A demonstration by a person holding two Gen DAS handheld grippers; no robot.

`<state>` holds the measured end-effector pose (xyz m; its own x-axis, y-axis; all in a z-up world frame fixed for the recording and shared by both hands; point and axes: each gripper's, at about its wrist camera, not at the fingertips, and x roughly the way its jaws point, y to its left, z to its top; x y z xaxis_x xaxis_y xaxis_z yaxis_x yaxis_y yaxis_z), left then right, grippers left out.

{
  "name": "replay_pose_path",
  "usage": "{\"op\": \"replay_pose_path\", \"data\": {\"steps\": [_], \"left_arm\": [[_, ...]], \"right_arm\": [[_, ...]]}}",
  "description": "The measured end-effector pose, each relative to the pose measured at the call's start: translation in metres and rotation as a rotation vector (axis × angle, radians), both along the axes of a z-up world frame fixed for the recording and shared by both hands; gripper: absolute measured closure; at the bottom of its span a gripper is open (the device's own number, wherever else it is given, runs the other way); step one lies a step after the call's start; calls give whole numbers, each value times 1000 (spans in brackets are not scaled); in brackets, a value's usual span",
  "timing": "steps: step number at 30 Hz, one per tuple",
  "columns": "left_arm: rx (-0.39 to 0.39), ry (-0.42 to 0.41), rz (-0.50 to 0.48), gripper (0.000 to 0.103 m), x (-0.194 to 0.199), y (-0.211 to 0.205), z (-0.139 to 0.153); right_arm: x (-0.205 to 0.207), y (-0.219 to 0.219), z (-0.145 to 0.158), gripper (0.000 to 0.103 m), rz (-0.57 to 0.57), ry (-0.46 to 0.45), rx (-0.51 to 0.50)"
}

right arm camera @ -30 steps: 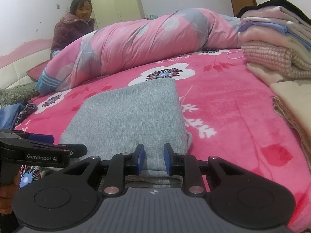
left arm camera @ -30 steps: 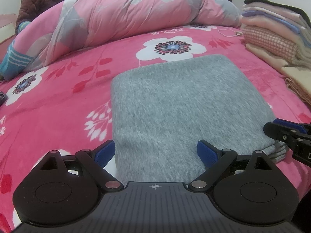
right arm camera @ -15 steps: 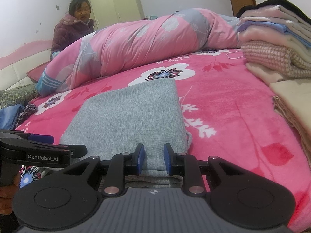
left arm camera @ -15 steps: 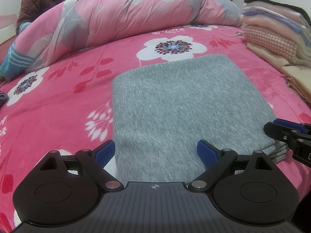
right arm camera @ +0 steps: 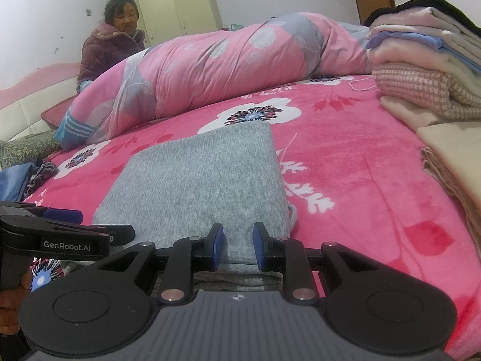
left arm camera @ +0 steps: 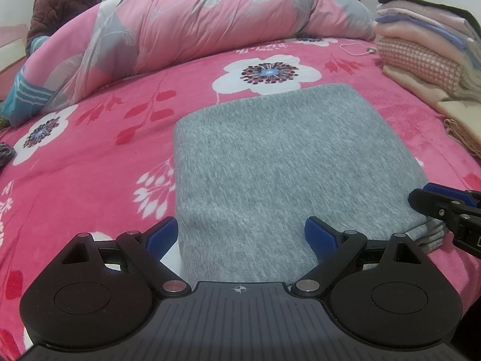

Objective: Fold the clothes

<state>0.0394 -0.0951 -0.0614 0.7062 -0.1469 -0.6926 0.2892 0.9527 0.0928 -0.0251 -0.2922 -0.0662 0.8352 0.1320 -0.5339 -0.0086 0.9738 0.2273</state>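
we see our left gripper point(left arm camera: 240, 234) spread wide over the near edge of the folded grey knit garment point(left arm camera: 288, 156) on the pink flowered bedspread point(left arm camera: 90, 156); our right gripper point(right arm camera: 238, 248) stands slightly apart over the garment's near right corner.

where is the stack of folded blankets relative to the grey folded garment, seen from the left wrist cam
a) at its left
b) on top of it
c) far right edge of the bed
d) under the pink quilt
c: the stack of folded blankets sits at the far right of the bed, apart from the grey folded garment lying mid-bed.
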Motion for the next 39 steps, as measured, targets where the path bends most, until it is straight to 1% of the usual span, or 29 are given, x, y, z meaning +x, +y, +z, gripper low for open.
{"op": "replay_pose_path", "data": {"steps": [17,19,23,28,31,34,36,37,39], "left_arm": [[8,-10,5,10,-1,-2,1],[9,-22,3,10,-3,-2,3],[-21,-59,-24,10,-7,1,11],[-41,-114,-65,10,-5,0,21],[-55,-141,-85,11,2,-4,27],[-62,-142,-96,14,15,-9,27],[-67,-139,-102,21,23,-12,26],[-71,-138,-104,22,27,-13,24],[-75,-127,-116,31,35,-15,20]], "right_arm": [[-1,0,0,79,-3,1,5],[-1,0,1,79,-2,3,6],[0,-1,3,79,8,17,6],[5,0,12,78,39,40,-28],[8,-6,21,78,32,43,-2],[14,-12,29,78,17,21,22],[22,-14,35,78,19,2,28],[28,-13,38,78,26,-6,22],[40,-12,42,78,40,-23,9]]}}
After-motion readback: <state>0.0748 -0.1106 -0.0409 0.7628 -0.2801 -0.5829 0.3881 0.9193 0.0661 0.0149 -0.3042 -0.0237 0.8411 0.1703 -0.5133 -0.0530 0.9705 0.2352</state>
